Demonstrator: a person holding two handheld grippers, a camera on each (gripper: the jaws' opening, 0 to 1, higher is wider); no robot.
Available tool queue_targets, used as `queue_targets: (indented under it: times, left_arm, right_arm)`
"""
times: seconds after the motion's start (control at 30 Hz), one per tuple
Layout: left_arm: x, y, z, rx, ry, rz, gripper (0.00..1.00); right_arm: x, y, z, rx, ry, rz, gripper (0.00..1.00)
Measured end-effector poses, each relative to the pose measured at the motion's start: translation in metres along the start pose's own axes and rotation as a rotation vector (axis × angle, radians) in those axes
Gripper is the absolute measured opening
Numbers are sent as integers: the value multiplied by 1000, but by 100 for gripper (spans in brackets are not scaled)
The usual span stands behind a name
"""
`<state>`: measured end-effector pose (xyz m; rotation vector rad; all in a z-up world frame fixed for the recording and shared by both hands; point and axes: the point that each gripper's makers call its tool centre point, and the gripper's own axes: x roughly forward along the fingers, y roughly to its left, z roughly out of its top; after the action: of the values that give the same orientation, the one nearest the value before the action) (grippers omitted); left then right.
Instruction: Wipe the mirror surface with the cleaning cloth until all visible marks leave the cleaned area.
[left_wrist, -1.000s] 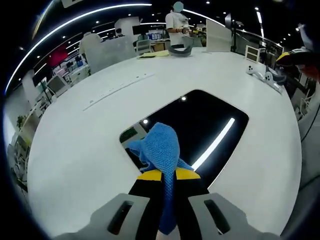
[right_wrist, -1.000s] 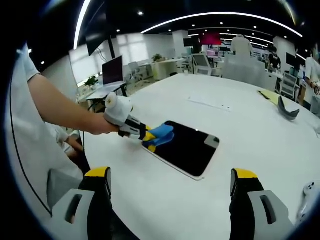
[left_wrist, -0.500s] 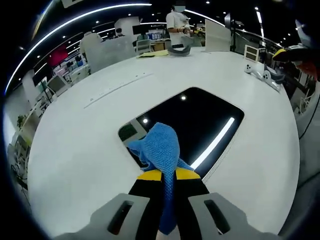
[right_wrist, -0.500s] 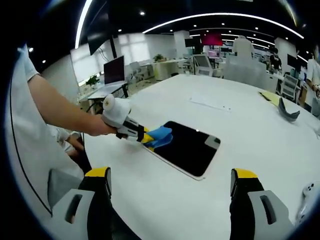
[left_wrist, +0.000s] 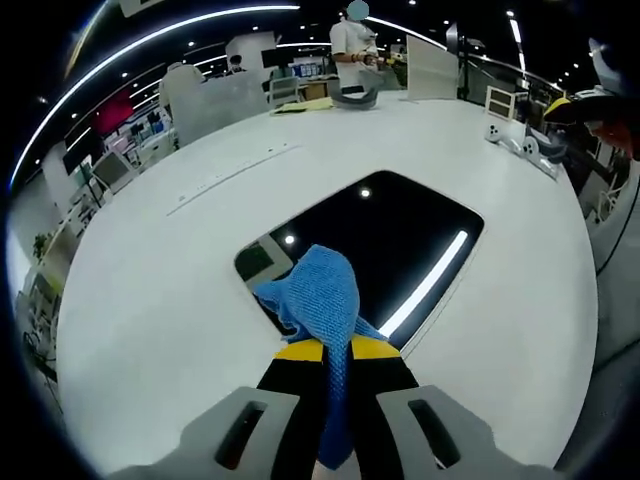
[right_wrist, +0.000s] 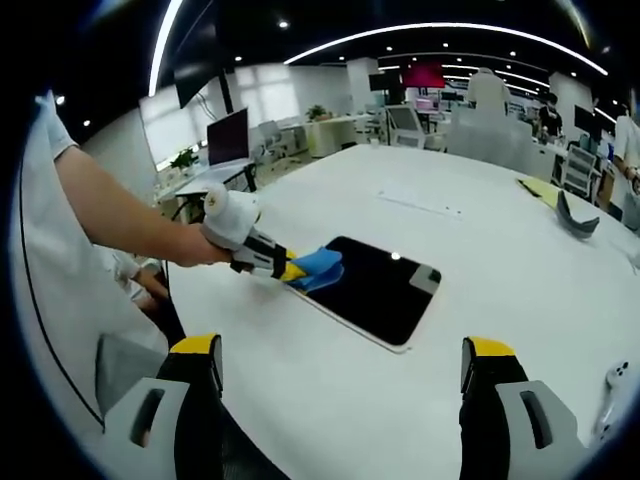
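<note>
White surface (left_wrist: 150, 300) carries a dark mirror (left_wrist: 400, 240); left tool (left_wrist: 336, 350) grips blue cloth (left_wrist: 320, 295) at its near corner; right tool (right_wrist: 340, 365) gapes wide.

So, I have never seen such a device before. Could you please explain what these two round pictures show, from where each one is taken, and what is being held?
A person holds a hand tool with two jaws in each hand, and each tool carries its own wide-angle camera. The left gripper view looks along the left gripper, whose yellow-tipped jaws are shut on a blue cleaning cloth. The cloth rests at the near edge of a dark mirror lying flat on a white table. The right gripper view looks from the side: the right gripper is open, holds nothing and hovers above the table, and the person's hand with the left tool shows there too. Behind is an office with other people.
</note>
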<state>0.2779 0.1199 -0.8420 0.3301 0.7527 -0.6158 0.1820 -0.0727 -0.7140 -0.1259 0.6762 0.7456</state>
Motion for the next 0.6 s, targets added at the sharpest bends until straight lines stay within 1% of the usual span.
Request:
queue_targets:
  times: [0.6]
  left_arm:
    - [-2,-1,-2,-1,3,-2,4]
  right_arm:
    - [1,2,3,0,-12,6,100]
